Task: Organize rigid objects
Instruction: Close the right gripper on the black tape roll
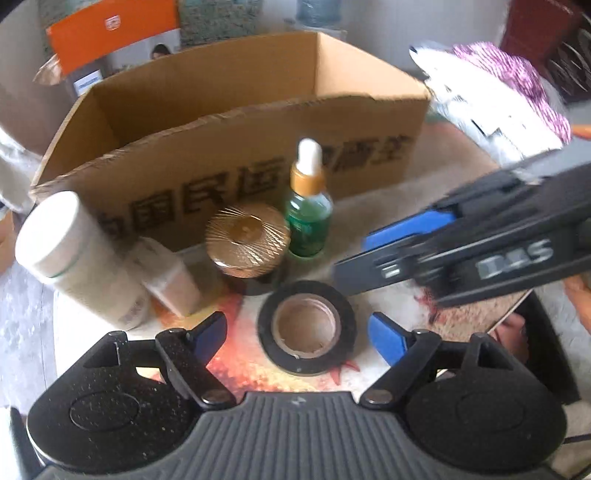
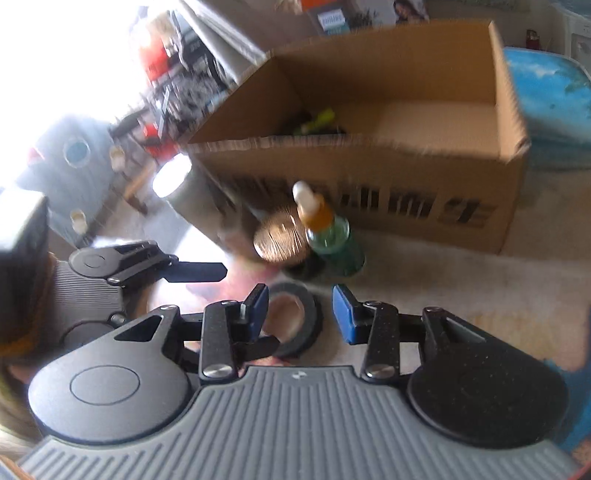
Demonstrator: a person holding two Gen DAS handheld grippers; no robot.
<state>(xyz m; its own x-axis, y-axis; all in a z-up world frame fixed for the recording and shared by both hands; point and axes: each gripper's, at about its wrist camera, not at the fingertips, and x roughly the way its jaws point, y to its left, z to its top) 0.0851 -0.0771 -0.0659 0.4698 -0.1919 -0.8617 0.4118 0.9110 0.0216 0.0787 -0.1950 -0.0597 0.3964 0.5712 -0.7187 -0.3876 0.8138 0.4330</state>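
A black tape roll (image 1: 341, 321) lies flat on the printed mat, between the wide-apart fingers of my left gripper (image 1: 299, 338), which is open and does not touch it. My right gripper (image 1: 354, 254) reaches in from the right, just above the roll. In the right wrist view, the right gripper (image 2: 300, 312) is open over the tape roll (image 2: 313, 317), pads clear of it. Behind stand a green dropper bottle (image 1: 308, 218) (image 2: 332, 240) and a gold-lidded jar (image 1: 247, 240) (image 2: 280, 240). A white bottle (image 1: 74, 251) leans at the left beside a small pale container (image 1: 170, 277).
An open cardboard box (image 1: 229, 99) (image 2: 406, 158) stands behind the objects, with a yellow-green item (image 2: 317, 118) inside. A white bag with purple cloth (image 1: 491, 92) lies to the right. An orange carton (image 1: 110, 33) stands behind the box.
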